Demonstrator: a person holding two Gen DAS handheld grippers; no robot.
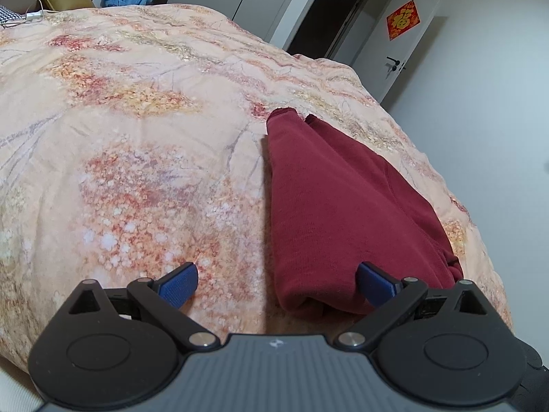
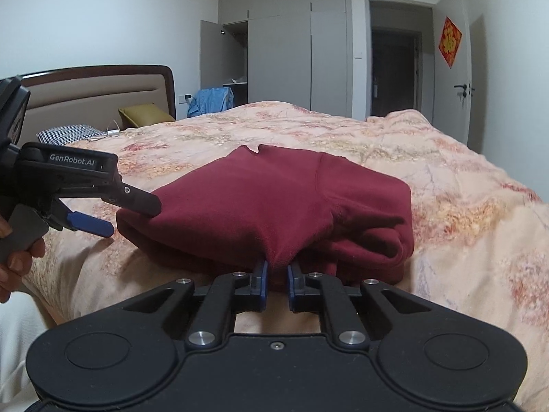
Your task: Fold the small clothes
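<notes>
While pinched together, right gripper (image 2: 276, 279): clamps the maroon garment (image 2: 274, 202) hem.
Left gripper (image 1: 278, 279): spread wide, gripping nothing.

The folded garment (image 2: 274, 202) is lying on the bed (image 2: 463, 206) near its front edge, with the right gripper (image 2: 276, 274) sitting at its near hem, the left gripper (image 2: 113, 216) sitting at its left end, and the wardrobe (image 2: 281, 58) standing behind the bed.

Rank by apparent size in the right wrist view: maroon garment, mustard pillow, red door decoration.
1. maroon garment, though it lies nearest the camera
2. mustard pillow
3. red door decoration; looks close to the pillow, so their order is unsure
</notes>
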